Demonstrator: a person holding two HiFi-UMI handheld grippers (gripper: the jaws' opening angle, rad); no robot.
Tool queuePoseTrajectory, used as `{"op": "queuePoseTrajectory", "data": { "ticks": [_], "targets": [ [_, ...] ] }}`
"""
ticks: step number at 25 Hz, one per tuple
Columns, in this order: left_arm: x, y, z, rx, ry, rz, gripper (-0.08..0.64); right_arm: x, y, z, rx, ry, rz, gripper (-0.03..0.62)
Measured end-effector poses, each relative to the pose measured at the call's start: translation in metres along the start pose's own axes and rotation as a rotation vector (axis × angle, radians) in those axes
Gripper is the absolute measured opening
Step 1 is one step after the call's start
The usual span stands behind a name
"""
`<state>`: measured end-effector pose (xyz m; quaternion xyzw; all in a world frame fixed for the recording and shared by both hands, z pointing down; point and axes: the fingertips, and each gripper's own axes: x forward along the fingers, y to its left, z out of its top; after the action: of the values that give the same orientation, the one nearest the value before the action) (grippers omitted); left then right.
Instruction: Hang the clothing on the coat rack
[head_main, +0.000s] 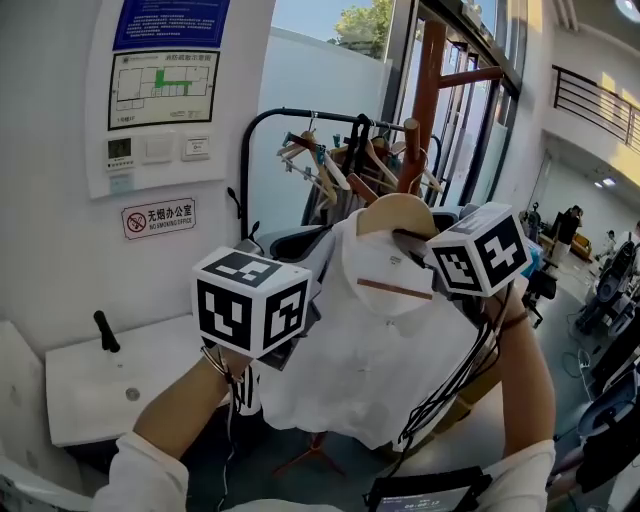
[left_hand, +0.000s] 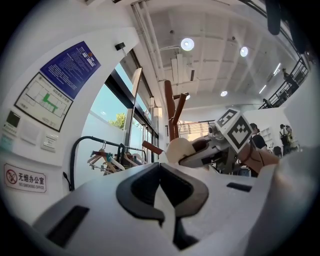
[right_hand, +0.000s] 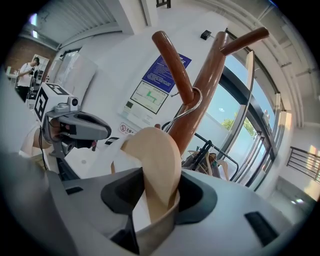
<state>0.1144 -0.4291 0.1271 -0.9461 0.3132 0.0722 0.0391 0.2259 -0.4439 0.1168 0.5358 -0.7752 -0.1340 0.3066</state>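
A white shirt (head_main: 370, 350) hangs on a pale wooden hanger (head_main: 398, 212) in front of the brown wooden coat rack (head_main: 428, 80). In the right gripper view the hanger's metal hook (right_hand: 192, 102) loops over a slanted peg (right_hand: 172, 60) of the rack. My right gripper (right_hand: 160, 190) is shut on the hanger's (right_hand: 155, 155) rounded shoulder, with shirt cloth beside it. It sits at the shirt's right shoulder (head_main: 415, 245) in the head view. My left gripper (left_hand: 161, 180) is shut on a fold of the shirt (left_hand: 169, 207), at its left shoulder (head_main: 318, 255).
Behind the coat rack stands a black garment rail (head_main: 262, 125) with several wooden hangers (head_main: 320, 165). A white wall with signs (head_main: 160, 85) is on the left, with a white counter (head_main: 110, 385) below it. Glass doors and people are at the far right.
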Motion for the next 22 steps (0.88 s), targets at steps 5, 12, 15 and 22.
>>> {"op": "queuePoseTrajectory", "data": {
  "ticks": [5,12,15,22],
  "targets": [
    [-0.004,-0.005,-0.014,-0.027,0.015,-0.012,0.009,-0.005,0.000,0.005,-0.016,-0.065,-0.051,0.192],
    [-0.008,-0.011,-0.039,-0.068,0.037,-0.011,0.009,-0.009,0.005,0.008,-0.034,-0.106,-0.071,0.220],
    [-0.014,-0.011,-0.051,-0.090,0.037,-0.002,0.009,-0.012,0.004,0.009,-0.056,-0.113,-0.096,0.233],
    [-0.021,-0.010,-0.075,-0.122,0.062,0.016,0.009,-0.030,-0.001,0.018,-0.058,-0.193,-0.170,0.233]
  ]
}}
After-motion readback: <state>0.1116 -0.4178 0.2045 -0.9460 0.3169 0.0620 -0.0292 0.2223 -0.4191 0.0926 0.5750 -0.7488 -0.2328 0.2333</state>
